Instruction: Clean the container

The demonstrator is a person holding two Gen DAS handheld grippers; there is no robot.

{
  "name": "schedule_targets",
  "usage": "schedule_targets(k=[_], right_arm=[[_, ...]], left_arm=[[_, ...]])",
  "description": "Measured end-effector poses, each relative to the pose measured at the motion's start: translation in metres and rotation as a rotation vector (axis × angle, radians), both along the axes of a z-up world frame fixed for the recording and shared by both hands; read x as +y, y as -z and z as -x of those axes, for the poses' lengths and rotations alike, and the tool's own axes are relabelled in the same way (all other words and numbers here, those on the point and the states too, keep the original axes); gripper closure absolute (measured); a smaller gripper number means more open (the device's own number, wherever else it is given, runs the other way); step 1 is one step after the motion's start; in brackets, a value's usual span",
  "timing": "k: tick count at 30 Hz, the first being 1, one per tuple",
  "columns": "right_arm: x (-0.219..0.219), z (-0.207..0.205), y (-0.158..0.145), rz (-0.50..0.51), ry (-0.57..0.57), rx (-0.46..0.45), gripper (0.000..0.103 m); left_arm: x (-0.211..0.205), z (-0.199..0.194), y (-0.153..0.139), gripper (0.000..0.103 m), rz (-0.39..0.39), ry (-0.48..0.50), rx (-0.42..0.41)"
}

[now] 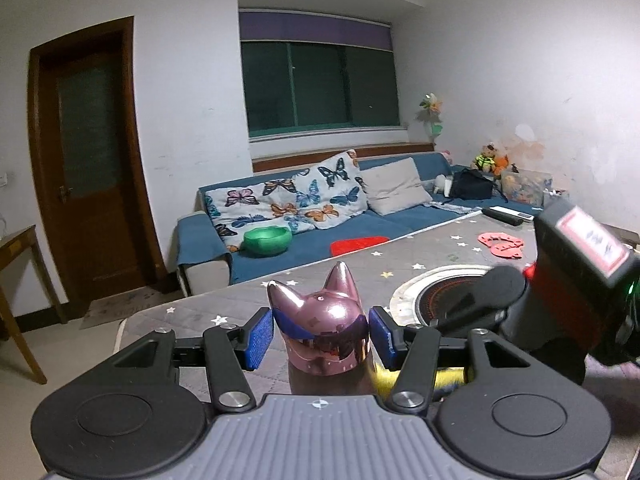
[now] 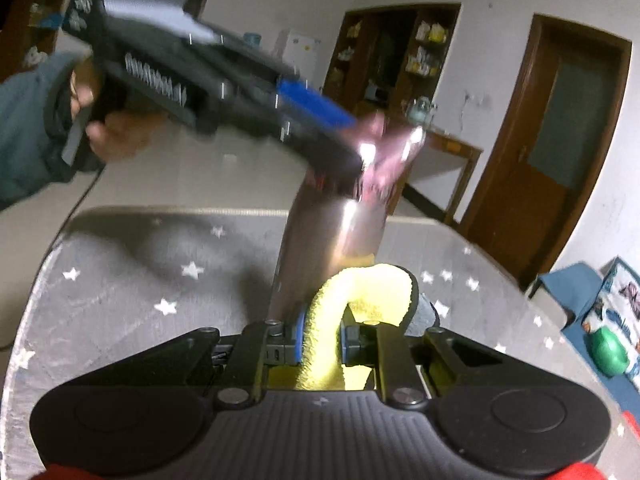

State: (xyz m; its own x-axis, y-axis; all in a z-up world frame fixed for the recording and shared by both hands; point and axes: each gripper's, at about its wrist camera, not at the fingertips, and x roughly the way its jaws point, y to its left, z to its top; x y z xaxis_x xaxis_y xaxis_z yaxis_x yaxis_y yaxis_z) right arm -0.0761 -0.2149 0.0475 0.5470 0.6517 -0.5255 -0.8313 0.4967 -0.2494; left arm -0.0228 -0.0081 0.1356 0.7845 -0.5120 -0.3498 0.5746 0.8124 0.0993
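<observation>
In the left wrist view, the left gripper brackets the glossy pink cat-eared lid of a tall metal bottle; whether its blue pads actually press the lid cannot be told. In the right wrist view, the right gripper pinches a soft yellow cloth against the bottle's shiny steel body, likely slippery and rigid, best gripped at the lid. The bottle stands on a grey star-patterned quilted table cover in a living room.

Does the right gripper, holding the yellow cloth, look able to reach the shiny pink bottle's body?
Probably yes. The right gripper is shut on the yellow cloth, which already sits against the shiny pink bottle; the left gripper brackets only its cat-ear lid.
</observation>
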Motion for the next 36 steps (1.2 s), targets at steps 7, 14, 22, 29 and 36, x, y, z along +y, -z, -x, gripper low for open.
schedule_targets(k=[7, 14, 22, 29, 36], right_arm=[[-0.002, -0.012, 0.028, 0.003, 0.038, 0.084, 0.086], [-0.013, -0.015, 0.029, -0.039, 0.088, 0.158, 0.087], [-0.034, -0.013, 0.004, -0.13, 0.099, 0.172, 0.087], [-0.045, -0.002, -0.043, -0.236, 0.059, 0.059, 0.087], [-0.034, 0.002, -0.045, -0.175, 0.017, -0.018, 0.087]], left_arm=[[-0.006, 0.007, 0.008, 0.045, 0.048, -0.089, 0.001], [-0.018, 0.016, 0.011, 0.045, 0.074, -0.217, -0.011], [-0.015, 0.016, 0.007, 0.051, 0.064, -0.185, -0.003], [0.003, 0.007, 0.003, 0.051, 0.031, -0.024, 0.004], [0.011, -0.005, 0.002, 0.051, 0.014, 0.07, 0.005]])
